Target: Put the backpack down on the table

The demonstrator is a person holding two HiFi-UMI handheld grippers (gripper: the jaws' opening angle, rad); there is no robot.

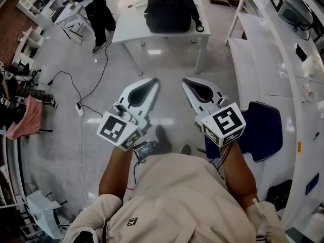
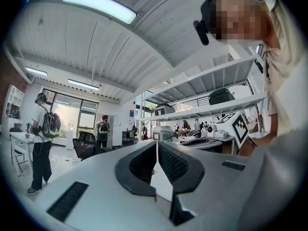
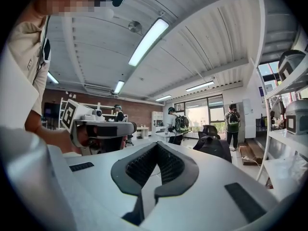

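Left gripper (image 1: 153, 82) and right gripper (image 1: 186, 81) both closed, empty; backpack (image 1: 169, 9) well ahead looks soft, floppy, probably easiest grabbed by its strap (image 1: 198, 22).

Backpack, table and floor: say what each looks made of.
Backpack: black woven fabric, probably nylon, matte; it sags softly rather than holding a hard shape. Table: smooth white top, likely laminate or painted board, faintly glossy; its thin legs look like painted metal. Floor: grey and polished, perhaps sealed concrete or epoxy; it shows bright reflections.
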